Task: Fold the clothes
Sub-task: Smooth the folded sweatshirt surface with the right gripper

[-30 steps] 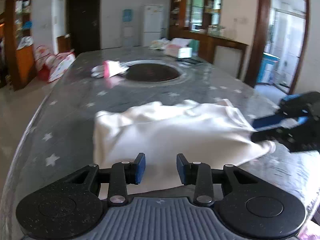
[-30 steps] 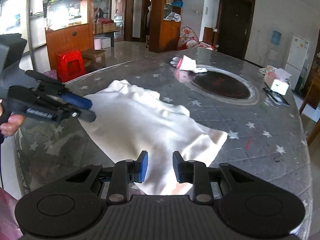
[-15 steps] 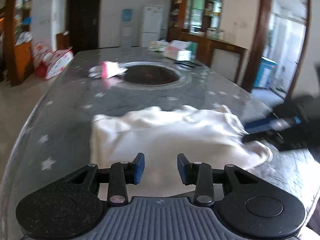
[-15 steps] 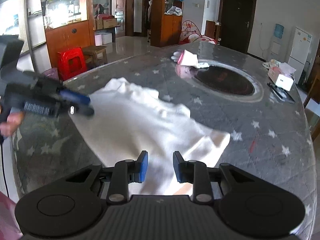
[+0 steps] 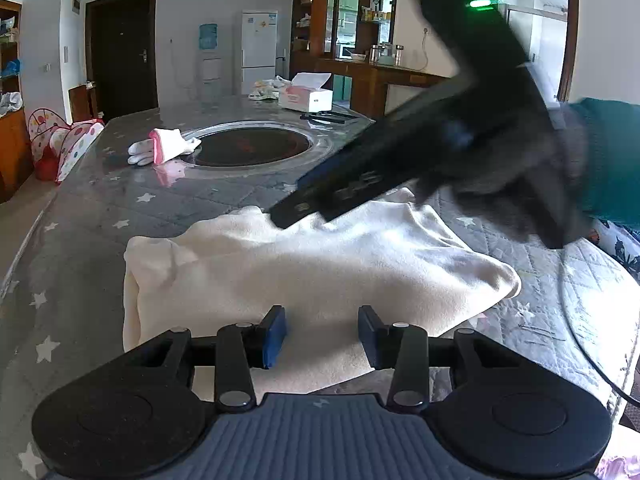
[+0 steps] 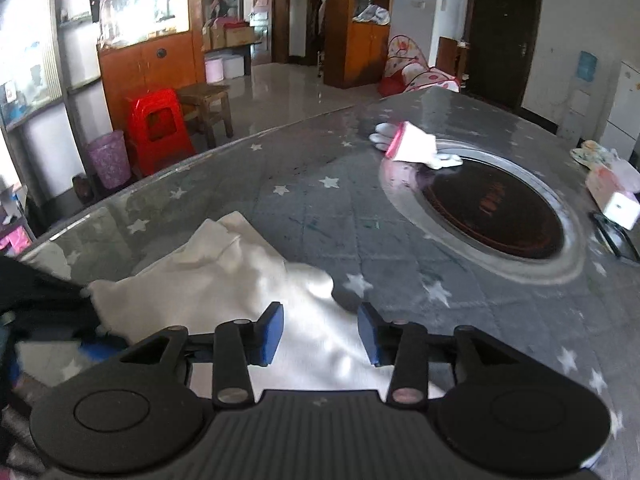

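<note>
The cream garment (image 5: 320, 272) lies bunched on the star-print table (image 5: 100, 208), its long axis running nine to three just ahead of the left gripper (image 5: 322, 336), while the nearer right gripper (image 6: 320, 334), likewise spread and empty, hangs over its far edge.

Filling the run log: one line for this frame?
stage: mid-fold | left gripper: open, over white garment | right gripper: open, over garment | table

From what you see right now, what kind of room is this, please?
Most likely a home dining or living room: a large table with a round inset plate, a white fridge by the wall, and wooden cabinets. A white garment lies on the table.
</note>
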`<state>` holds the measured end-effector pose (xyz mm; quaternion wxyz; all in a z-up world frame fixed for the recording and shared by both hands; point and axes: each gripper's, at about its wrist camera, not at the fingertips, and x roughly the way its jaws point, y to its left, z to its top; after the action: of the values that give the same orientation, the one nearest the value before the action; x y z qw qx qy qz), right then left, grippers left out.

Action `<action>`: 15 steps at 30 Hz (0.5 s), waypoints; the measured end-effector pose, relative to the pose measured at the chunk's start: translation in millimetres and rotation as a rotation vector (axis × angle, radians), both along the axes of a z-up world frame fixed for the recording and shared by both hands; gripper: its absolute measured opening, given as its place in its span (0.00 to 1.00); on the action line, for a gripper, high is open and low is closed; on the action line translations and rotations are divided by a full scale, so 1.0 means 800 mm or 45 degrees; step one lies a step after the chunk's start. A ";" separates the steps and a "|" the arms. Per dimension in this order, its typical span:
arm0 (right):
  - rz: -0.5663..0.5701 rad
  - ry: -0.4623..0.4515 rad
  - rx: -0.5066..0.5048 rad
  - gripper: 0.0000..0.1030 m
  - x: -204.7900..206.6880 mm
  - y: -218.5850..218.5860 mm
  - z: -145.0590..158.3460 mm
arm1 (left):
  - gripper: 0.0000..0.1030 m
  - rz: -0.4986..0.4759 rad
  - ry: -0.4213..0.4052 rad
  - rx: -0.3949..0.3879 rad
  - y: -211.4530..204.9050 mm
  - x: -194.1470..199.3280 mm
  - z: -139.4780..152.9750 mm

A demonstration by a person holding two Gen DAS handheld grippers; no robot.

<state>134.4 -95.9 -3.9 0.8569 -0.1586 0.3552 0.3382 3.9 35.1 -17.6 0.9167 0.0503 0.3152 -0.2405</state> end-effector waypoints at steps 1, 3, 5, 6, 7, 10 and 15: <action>0.010 0.010 -0.014 0.40 0.007 0.007 -0.006 | 0.43 -0.004 0.003 -0.003 0.001 0.000 0.000; 0.018 0.019 -0.044 0.40 0.016 0.016 -0.016 | 0.43 -0.012 0.003 -0.006 0.001 0.000 -0.001; 0.010 0.012 -0.056 0.41 0.023 0.019 -0.022 | 0.44 -0.018 0.003 -0.007 0.001 0.001 -0.001; 0.002 0.016 -0.048 0.41 0.027 0.019 -0.023 | 0.44 -0.021 0.003 -0.008 0.001 0.001 -0.001; -0.007 0.021 -0.036 0.41 0.031 0.018 -0.023 | 0.45 -0.024 0.002 -0.006 0.001 0.001 -0.001; -0.043 0.014 -0.006 0.41 0.036 0.014 -0.023 | 0.46 -0.033 -0.006 0.003 -0.001 -0.001 -0.002; -0.078 0.037 0.032 0.42 0.039 0.006 -0.023 | 0.47 -0.032 -0.006 0.006 -0.002 -0.001 -0.002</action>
<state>165.3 -91.0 -22.3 0.8636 -0.1321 0.3681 0.3184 3.3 33.6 -19.3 0.9142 0.0573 0.3128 -0.2512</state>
